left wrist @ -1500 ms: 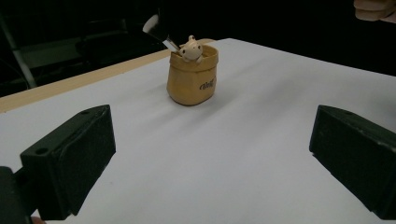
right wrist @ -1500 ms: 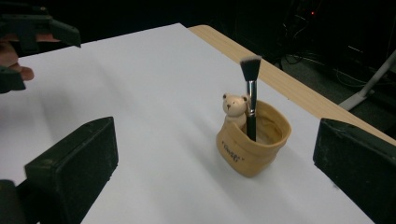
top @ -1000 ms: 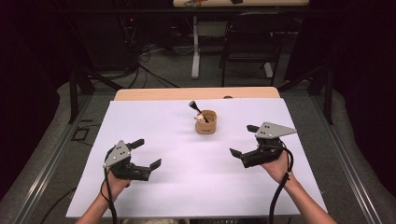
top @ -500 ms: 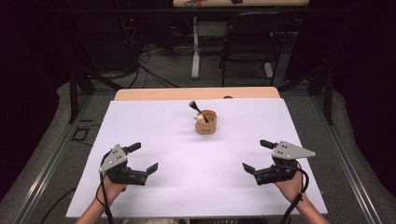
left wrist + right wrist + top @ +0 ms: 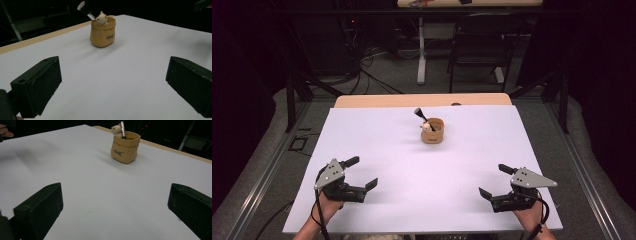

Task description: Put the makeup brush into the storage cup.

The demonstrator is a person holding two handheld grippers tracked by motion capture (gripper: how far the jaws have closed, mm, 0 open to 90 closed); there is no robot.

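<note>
A small tan sack-shaped pot point(image 5: 432, 131) stands upright at the middle back of the white table point(image 5: 462, 150). A little animal figure point(image 5: 101, 18) peeks over its rim, and a dark-handled tool point(image 5: 420, 115) leans out of it. My left gripper point(image 5: 361, 173) rests near the front left edge, open, nothing between its jaws. My right gripper point(image 5: 496, 181) sits near the front right edge, also open and empty. Both point toward the pot point(image 5: 124, 146), which is well ahead of them.
A strip of bare wood point(image 5: 422, 100) runs along the table's far edge. Beyond it stand a black chair point(image 5: 477, 45) and a desk leg point(image 5: 421, 50), with cables on the floor. Metal rails point(image 5: 257, 180) flank the table on both sides.
Both grippers have drawn back toward the front edge of the table. The right one moved farther right and nearer to me. Both stayed open. The pot has not moved.
</note>
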